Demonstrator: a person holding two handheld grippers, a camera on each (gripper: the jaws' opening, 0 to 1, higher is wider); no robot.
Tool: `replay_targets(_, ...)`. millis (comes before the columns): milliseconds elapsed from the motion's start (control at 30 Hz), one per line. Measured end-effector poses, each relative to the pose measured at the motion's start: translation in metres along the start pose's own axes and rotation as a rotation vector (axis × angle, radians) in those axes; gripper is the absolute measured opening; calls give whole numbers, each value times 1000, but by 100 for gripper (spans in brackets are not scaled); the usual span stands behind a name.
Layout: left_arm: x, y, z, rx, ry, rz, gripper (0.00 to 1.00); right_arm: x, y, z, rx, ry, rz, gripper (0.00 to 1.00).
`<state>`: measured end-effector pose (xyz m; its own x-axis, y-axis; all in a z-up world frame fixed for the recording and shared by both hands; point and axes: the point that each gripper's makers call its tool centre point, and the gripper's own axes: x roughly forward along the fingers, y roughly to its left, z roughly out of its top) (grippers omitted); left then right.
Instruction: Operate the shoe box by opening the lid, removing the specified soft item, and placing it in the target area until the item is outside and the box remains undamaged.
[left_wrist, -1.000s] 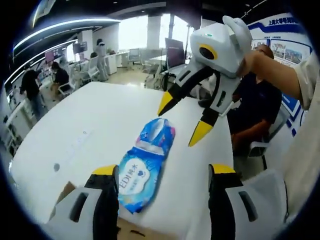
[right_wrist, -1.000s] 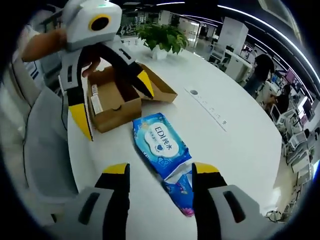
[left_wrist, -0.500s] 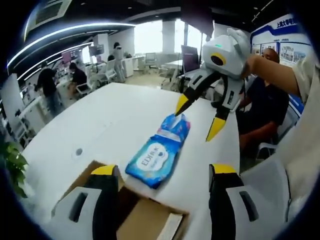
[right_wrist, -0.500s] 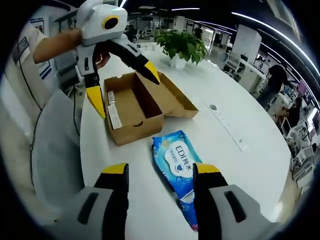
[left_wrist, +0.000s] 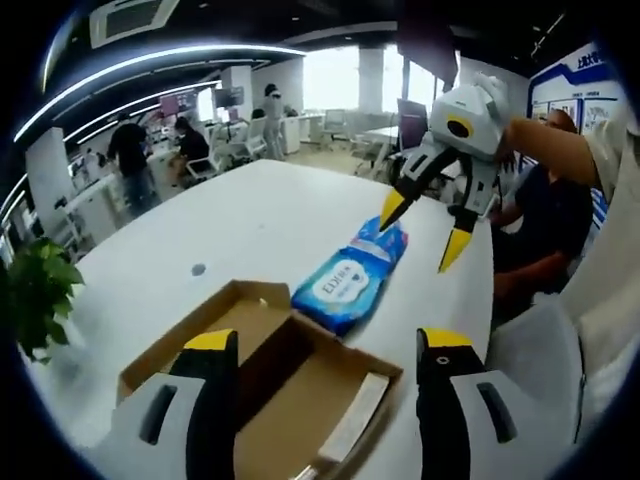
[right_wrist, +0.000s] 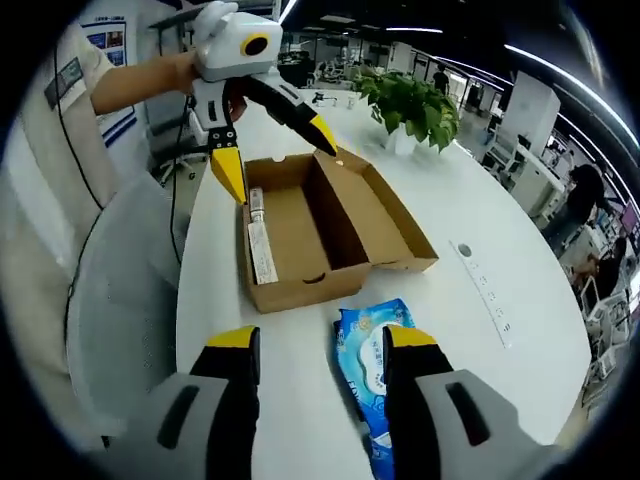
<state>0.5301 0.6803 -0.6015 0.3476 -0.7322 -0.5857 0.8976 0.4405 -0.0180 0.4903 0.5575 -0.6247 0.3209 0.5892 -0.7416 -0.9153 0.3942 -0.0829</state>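
Observation:
The open brown cardboard shoe box (left_wrist: 262, 388) (right_wrist: 318, 224) rests on the white table (left_wrist: 230, 220), its lid folded back and its inside showing bare cardboard. A blue wet-wipe pack (left_wrist: 350, 280) (right_wrist: 372, 366) lies flat on the table just outside the box. Above the box hovers my left gripper (left_wrist: 328, 345) (right_wrist: 276, 158), open and empty. My right gripper (right_wrist: 322, 345) (left_wrist: 422, 232) is open over the pack's far end and holds nothing.
A potted plant (right_wrist: 410, 100) (left_wrist: 35, 300) stands beyond the box. A grey chair (right_wrist: 120, 300) sits at the table's edge beside the person holding the grippers. A flush cable port (left_wrist: 198, 269) is set in the tabletop. Other people sit and stand in the office behind.
Both grippers have drawn back and apart from the pack, which lies still on the table. The left one now hangs over the box, and the box shows in full.

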Motion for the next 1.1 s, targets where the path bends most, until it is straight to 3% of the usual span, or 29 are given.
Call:
replay_targets(267,-25,17,-26,-30,12,58,70,20,9,14,-65,-2,66,46)
replay_targets(633,-60,46,-67,-137,-3,149,66,48,20,21,-153,22,135,46)
replay_targets(1100,-96,74,-126,-237,58,279,59,79,26,31,-195,38,179,44)
